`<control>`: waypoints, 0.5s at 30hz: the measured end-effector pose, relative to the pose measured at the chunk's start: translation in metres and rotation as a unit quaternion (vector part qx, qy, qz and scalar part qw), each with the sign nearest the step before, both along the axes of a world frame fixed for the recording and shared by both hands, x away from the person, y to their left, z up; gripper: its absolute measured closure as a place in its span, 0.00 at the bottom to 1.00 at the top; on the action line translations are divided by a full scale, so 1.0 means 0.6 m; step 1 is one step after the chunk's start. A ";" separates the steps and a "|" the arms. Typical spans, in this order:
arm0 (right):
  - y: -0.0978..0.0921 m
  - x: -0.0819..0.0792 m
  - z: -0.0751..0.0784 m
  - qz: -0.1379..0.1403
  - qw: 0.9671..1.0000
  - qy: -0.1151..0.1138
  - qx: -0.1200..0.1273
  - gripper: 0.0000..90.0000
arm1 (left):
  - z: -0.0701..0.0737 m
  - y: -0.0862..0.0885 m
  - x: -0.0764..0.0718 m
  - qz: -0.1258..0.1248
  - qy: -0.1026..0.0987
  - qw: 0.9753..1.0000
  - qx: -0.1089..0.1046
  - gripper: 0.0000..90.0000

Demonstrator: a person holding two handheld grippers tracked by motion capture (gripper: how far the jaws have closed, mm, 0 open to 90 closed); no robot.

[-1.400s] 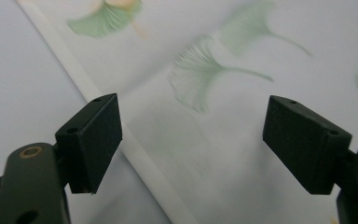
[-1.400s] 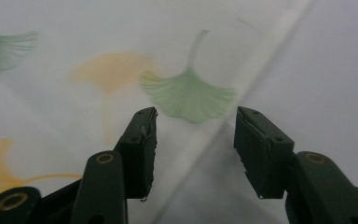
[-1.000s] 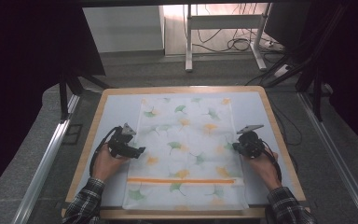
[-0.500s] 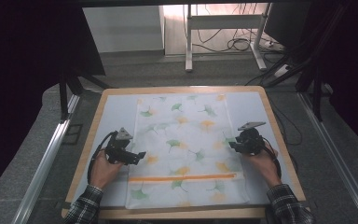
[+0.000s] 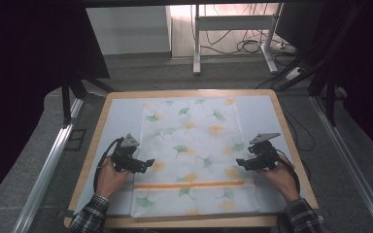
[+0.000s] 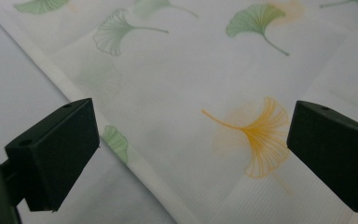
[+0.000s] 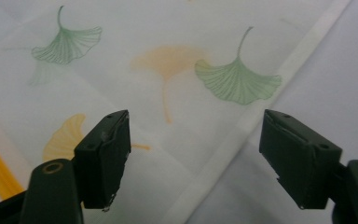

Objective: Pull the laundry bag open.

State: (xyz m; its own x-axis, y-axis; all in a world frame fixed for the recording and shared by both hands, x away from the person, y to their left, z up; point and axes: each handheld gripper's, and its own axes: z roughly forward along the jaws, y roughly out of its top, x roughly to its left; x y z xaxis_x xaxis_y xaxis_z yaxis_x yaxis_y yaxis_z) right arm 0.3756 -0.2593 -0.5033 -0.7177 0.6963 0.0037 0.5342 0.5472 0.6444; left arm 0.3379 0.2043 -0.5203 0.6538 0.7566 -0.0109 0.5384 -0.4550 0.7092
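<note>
The thin white cloth printed with green and orange ginkgo leaves (image 5: 190,155) is seen lying flat on the pale, wood-rimmed counter (image 5: 119,121), its long axis running away from the person, with an orange stripe (image 5: 189,185) crossing it near the close end.

At the left, the left hand-held gripper (image 5: 145,163) is held over the cloth's left long edge, pointing inward toward the middle. In the left gripper view its jaws are spread wide, and the hemmed left edge (image 6: 135,156) is caught running diagonally between them: bare counter under one jaw, printed fabric with an orange leaf (image 6: 256,135) beside the other.

At the right, the right hand-held gripper (image 5: 241,163) is mirrored over the right long edge, also pointing inward. Its jaws too are spread apart with nothing pinched, and the right hem (image 7: 242,126) is framed between them, a green leaf (image 7: 237,81) lying just beyond.

Each edge is nearest its own side's hand, so the coming move is judged to turn on each gripper being lowered straight onto the hem below it, roughly level with one another across the cloth's width.
</note>
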 end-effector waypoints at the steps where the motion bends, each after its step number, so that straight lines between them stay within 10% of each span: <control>1: 0.000 -0.003 0.000 0.003 1.000 -0.001 0.001 0.25 | -0.001 -0.003 -0.001 -0.003 0.000 1.000 0.004 0.02; 15: -0.005 -0.052 -0.001 0.033 0.999 -0.003 -0.005 0.12 | -0.007 -0.018 0.001 -0.041 -0.007 0.999 0.016 0.04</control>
